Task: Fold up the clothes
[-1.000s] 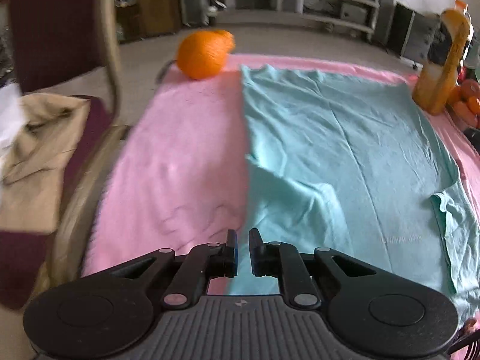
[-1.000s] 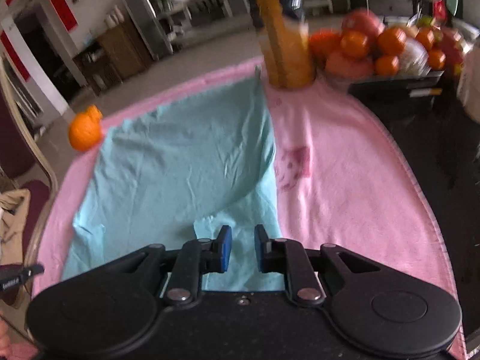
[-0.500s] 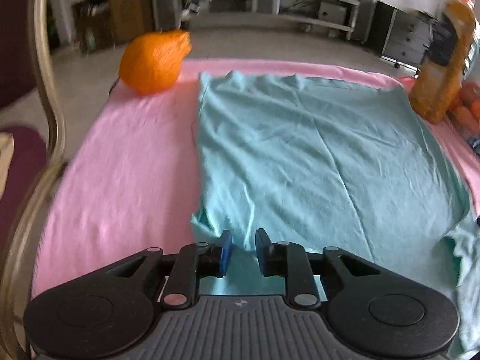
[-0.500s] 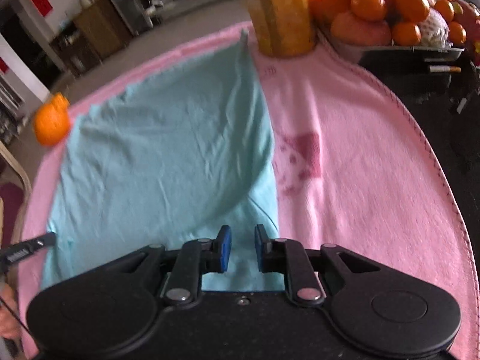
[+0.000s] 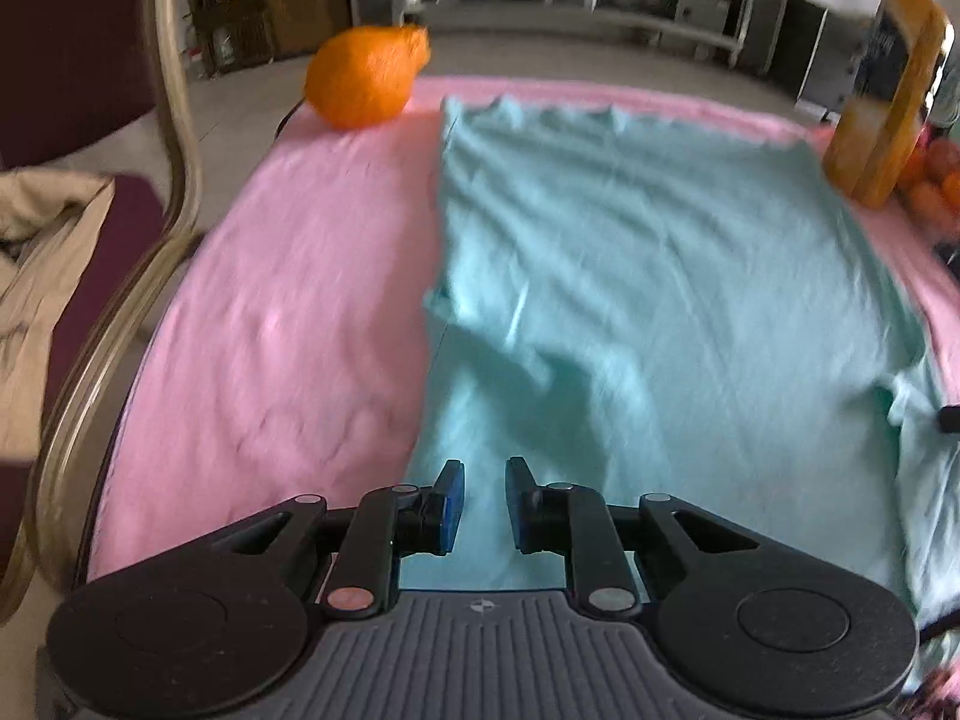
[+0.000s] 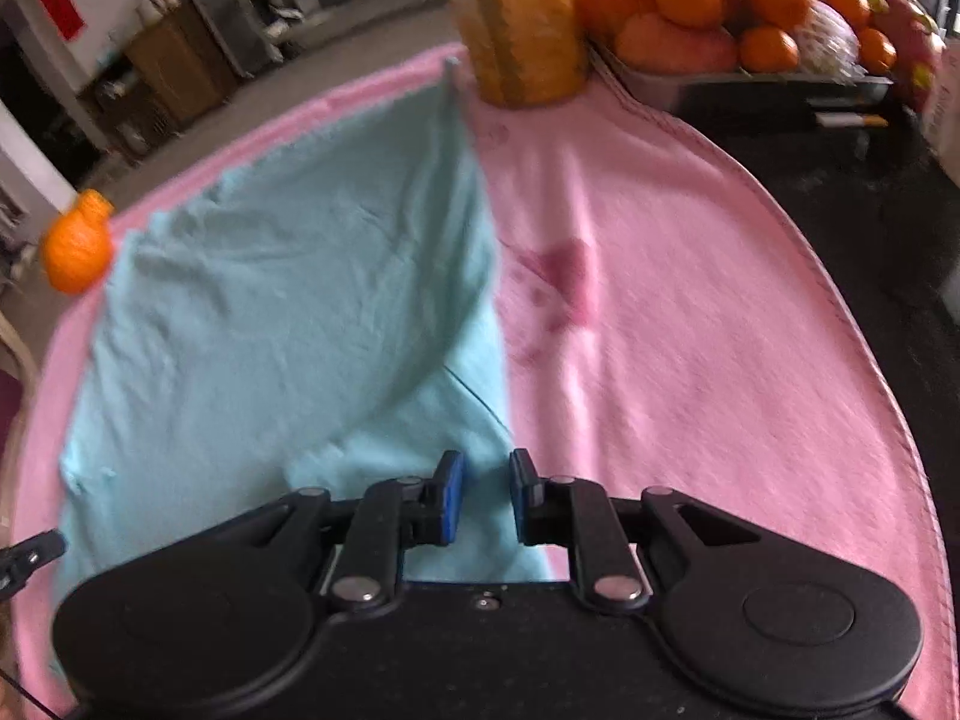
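Note:
A teal shirt (image 5: 660,276) lies spread on a pink blanket (image 5: 300,300), its near part creased and folded over. My left gripper (image 5: 483,474) hovers over the shirt's near left edge. Its jaws are closing, a narrow gap still shows, and the cloth lies under them, not pinched. In the right wrist view, my right gripper (image 6: 485,465) sits over the near right edge of the shirt (image 6: 288,312), where it meets the blanket (image 6: 690,330). Its pads stand slightly apart with nothing pressed between them.
An orange netted ball (image 5: 366,78) rests at the blanket's far left corner. A juice bottle (image 6: 522,24) stands at the shirt's far right corner, beside a tray of fruit (image 6: 750,18). A chair (image 5: 174,120) holding beige cloth (image 5: 36,252) is on the left.
The left gripper's jaws went from almost shut to slightly apart, and its view swung over the shirt's left edge. The right gripper sank closer to the shirt's right edge.

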The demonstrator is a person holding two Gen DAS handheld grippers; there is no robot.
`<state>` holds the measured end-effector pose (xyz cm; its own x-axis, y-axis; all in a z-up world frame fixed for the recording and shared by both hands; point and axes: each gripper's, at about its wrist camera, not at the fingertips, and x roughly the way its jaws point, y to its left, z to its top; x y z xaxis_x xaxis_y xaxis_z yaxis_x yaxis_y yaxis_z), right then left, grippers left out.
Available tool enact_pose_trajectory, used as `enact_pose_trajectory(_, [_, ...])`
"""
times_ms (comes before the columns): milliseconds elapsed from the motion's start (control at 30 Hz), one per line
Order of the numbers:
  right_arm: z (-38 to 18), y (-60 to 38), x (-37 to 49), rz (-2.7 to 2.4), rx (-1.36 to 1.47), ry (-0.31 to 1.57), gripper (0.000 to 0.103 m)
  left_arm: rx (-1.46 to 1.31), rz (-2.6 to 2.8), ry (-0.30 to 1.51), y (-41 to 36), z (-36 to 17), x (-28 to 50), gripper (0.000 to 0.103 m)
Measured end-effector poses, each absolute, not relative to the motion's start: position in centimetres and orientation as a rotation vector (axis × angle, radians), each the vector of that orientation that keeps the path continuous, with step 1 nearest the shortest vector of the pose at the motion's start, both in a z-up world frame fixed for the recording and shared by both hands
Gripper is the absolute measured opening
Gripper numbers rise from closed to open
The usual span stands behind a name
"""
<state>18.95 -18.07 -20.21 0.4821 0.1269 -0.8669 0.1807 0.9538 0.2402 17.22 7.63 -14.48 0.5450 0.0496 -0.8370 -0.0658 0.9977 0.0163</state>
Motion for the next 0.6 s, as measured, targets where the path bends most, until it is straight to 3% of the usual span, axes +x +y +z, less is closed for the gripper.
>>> enact_pose_trajectory(400, [-19.7,-18.7,10.4,-0.109,0.235,1.186,0.023,0.014,0.095,1.064,8.2,-15.2,7.5,0.019])
enact_pose_trajectory(600, [-17.3,-19.2,6.9,-0.062,0.344,1.004,0.023,-0.02,0.08,0.886,8.5,-12.8,6.6,0.018])
